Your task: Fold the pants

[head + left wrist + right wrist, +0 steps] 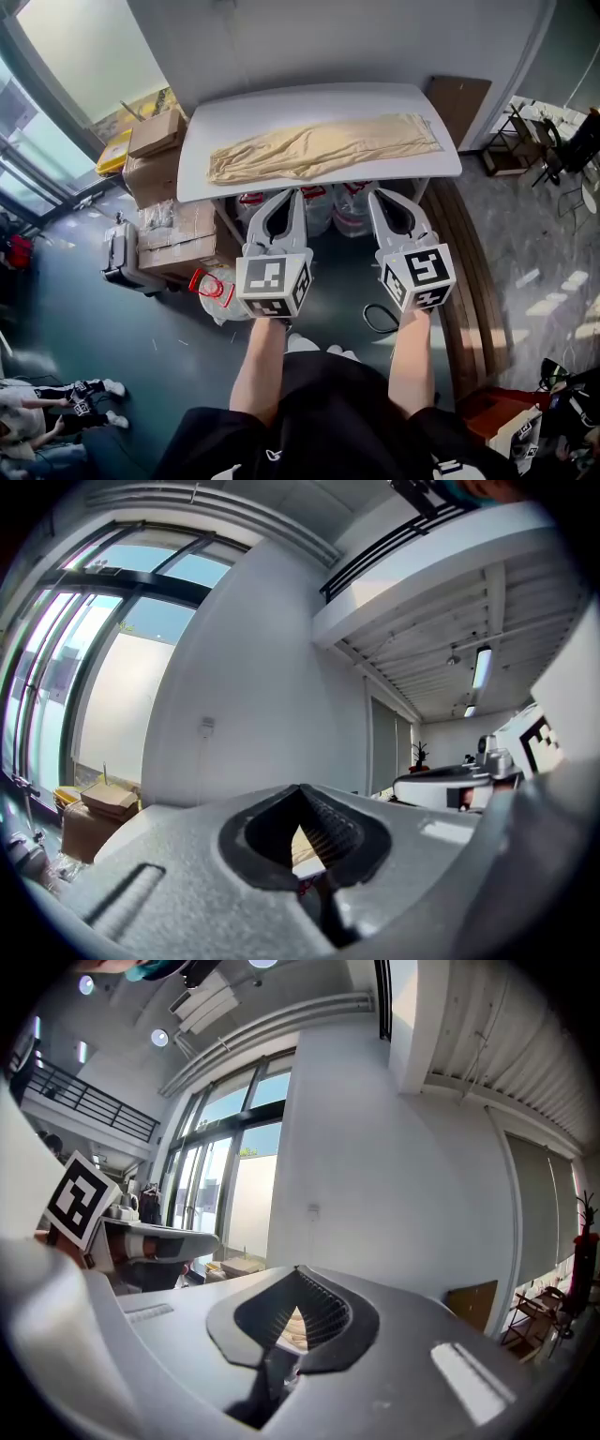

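- The pants [323,147], a pale tan pair, lie stretched lengthwise across the white worktop [309,101], running from its left part to near its right end.
- The cloth is bunched and creased at the left end and lies flatter toward the right end.
- Nothing touches the pants; both claws are well short of the cloth, in front of the near edge of the worktop.
- The left claw [294,193] is held level and points at the worktop; its own view shows the two jaws closed tip to tip with nothing between them.
- The right claw [379,195] is held level beside it, also pointing at the worktop, and its jaws are pressed together and empty as well.
- A strip of the tan cloth shows through the cut-out behind each pair of closed tips in the two gripper views.
- The marker cube of the left claw [272,286] and the marker cube of the right claw [419,275] sit close to the person's bare forearms, side by side and apart.
- Cardboard boxes [155,131] are stacked on the floor to the left of the worktop, with a grey suitcase [122,255] near them.
- Large clear bottles [323,208] stand under the worktop.
- A brown board [459,103] leans on the wall behind the right end of the worktop.
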A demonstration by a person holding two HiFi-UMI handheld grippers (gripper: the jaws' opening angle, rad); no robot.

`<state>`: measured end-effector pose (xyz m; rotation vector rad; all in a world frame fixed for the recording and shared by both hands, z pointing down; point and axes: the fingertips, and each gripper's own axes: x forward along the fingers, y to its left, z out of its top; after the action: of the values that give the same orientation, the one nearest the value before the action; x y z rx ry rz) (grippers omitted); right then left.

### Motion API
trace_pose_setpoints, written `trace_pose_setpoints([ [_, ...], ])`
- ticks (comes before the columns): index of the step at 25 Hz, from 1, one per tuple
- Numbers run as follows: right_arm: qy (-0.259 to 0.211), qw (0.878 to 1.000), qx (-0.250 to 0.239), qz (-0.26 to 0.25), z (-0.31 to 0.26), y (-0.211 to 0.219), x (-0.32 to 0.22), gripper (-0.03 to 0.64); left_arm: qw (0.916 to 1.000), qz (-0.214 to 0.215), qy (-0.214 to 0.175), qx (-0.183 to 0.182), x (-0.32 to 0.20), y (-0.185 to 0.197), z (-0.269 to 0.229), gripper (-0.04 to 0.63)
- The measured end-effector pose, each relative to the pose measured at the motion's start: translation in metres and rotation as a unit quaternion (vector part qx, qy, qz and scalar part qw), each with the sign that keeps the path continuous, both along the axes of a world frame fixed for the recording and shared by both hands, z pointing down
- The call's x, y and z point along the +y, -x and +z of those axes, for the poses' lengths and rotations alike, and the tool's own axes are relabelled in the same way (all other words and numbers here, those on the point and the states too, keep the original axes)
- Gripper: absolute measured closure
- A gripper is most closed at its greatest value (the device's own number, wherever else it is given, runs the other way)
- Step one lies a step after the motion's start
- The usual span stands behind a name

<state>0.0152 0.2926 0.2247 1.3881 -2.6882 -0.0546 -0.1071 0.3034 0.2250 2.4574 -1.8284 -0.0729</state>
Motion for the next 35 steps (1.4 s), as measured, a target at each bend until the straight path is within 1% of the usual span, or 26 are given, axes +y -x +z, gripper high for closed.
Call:
trace_pose_setpoints([
  [5, -0.012, 1.0, -0.004, 0.021, -0.002, 0.008, -0.011, 0.612, 1.0, 0.003, 0.006, 0.006, -0.008, 0.011, 0.005, 0.592],
  [10, -0.006, 0.998, -0.007, 0.059, 0.004, 0.013, -0.028, 0.612, 0.9994, 0.009, 0.03, 0.011, -0.025, 0.032, 0.017, 0.592],
  [14, -0.008, 0.996, -0.016, 0.087, 0.004, 0.022, -0.046, 0.612, 0.9988, 0.016, 0.041, 0.019, -0.042, 0.05, 0.025, 0.592],
  [18, -0.033, 0.995, -0.035, 0.084, -0.006, 0.044, -0.055, 0.612, 0.9984, 0.018, 0.043, 0.032, -0.052, 0.071, 0.033, 0.592],
  [21, -0.054, 0.994, -0.048, 0.082, -0.012, 0.061, -0.059, 0.612, 0.9984, 0.01, 0.042, 0.037, -0.058, 0.096, 0.039, 0.592],
  [24, -0.06, 0.993, -0.057, 0.089, -0.011, 0.072, -0.064, 0.612, 0.9982, -0.005, 0.041, 0.044, -0.066, 0.125, 0.041, 0.592],
  [26, -0.058, 0.992, -0.058, 0.097, -0.011, 0.07, -0.07, 0.612, 0.9981, -0.011, 0.037, 0.049, -0.072, 0.135, 0.037, 0.592],
  [29, -0.059, 0.991, -0.056, 0.107, -0.014, 0.063, -0.085, 0.612, 0.9983, -0.015, 0.027, 0.049, -0.085, 0.135, 0.03, 0.592],
  [32, -0.065, 0.99, -0.057, 0.114, -0.014, 0.048, -0.101, 0.612, 0.9988, -0.003, 0.022, 0.044, -0.103, 0.117, 0.028, 0.592],
  [33, -0.073, 0.989, -0.061, 0.112, -0.015, 0.042, -0.107, 0.612, 0.9989, 0.002, 0.021, 0.043, -0.11, 0.108, 0.028, 0.592],
  [35, -0.106, 0.986, -0.08, 0.099, -0.023, 0.029, -0.117, 0.612, 0.999, 0.012, 0.021, 0.037, -0.127, 0.088, 0.032, 0.592],
])
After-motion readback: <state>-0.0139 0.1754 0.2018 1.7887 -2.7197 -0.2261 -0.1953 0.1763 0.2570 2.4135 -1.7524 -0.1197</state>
